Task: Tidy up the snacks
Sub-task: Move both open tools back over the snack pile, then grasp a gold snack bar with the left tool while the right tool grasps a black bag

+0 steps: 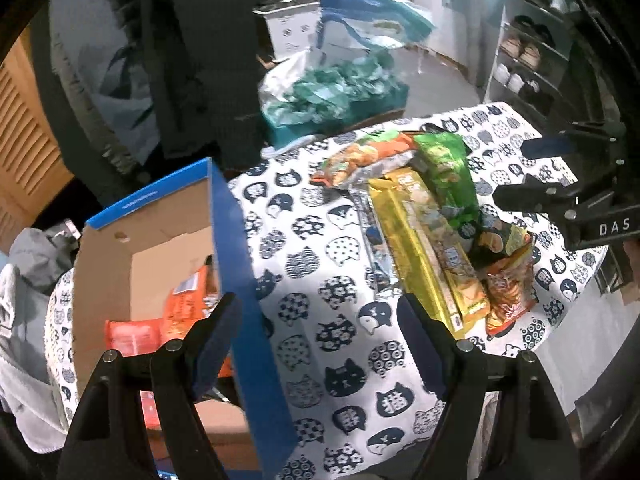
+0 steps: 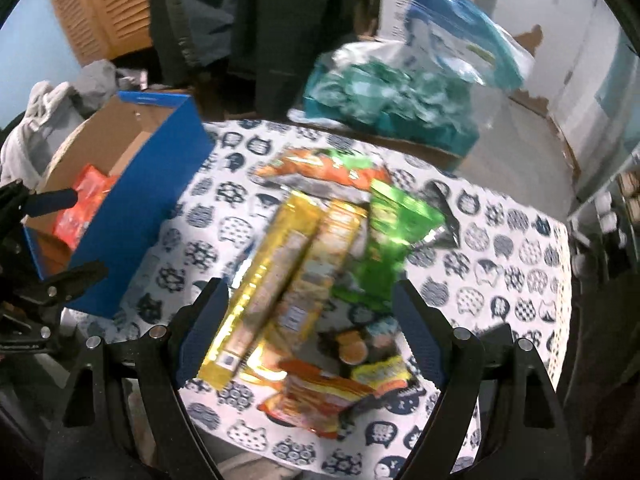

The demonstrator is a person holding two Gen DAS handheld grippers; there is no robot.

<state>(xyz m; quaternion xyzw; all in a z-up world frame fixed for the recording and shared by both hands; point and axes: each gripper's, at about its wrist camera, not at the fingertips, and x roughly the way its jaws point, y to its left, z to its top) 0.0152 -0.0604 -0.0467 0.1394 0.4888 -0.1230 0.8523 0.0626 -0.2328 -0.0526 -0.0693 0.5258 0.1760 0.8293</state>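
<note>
A blue cardboard box (image 1: 228,240) stands open at the table's left, with orange packets (image 1: 188,304) lying inside. To its right lies a heap of snacks: long gold packs (image 1: 416,240), a green pack (image 1: 448,176), an orange bag (image 1: 368,156) and a small orange-red pack (image 1: 508,296). My left gripper (image 1: 316,308) is open over the box's near wall, with nothing gripped. My right gripper (image 2: 308,292) is open above the gold packs (image 2: 268,280), beside the green pack (image 2: 388,236), and is not closed on anything. Each gripper also shows in the other's view: right gripper (image 1: 520,172), left gripper (image 2: 76,236).
A cat-print cloth (image 1: 332,360) covers the table. Teal plastic bags (image 1: 340,92) are piled behind it, beside a hanging dark coat (image 1: 200,60). A shoe rack (image 1: 528,60) stands at the right and grey clothing (image 1: 24,300) lies at the left.
</note>
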